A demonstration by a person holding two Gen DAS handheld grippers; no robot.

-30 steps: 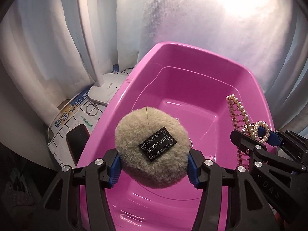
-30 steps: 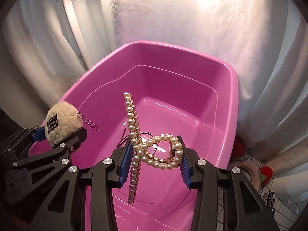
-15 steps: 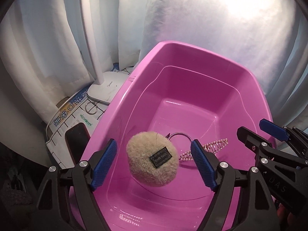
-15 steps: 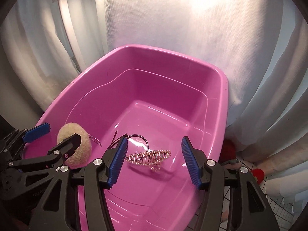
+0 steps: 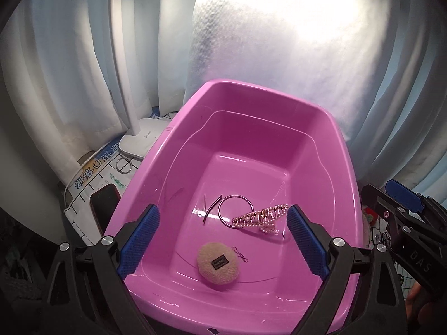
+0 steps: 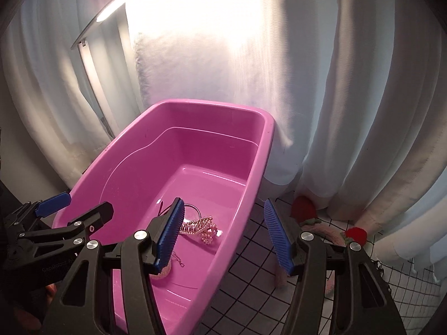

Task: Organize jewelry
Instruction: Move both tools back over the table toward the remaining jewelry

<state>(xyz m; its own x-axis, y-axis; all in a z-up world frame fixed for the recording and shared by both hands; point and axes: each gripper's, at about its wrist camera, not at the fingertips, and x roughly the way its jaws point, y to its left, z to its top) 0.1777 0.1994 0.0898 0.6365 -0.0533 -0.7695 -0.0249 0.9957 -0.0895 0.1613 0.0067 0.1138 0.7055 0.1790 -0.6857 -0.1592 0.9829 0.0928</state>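
Both grippers now spread wide, empty, drawn back above basin (image 5: 346, 150). Pompom (image 5: 218, 266), released from left gripper (image 5: 223, 244), lies near front wall; pearl clip (image 5: 261, 217), dropped by right gripper (image 6: 223, 236), mid-floor beside ring (image 5: 236, 210).

right claw (image 5: 402, 203): "DAS" (cut off) | paper sheet (image 5: 92, 173): blue characters, unreadable

pompom (image 5: 218, 267) before hair clip (image 5: 261, 217), in tub (image 5: 279, 128)

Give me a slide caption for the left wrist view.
Open left gripper above pink tub holding fuzzy pom-pom, pearl hair clip and metal ring.
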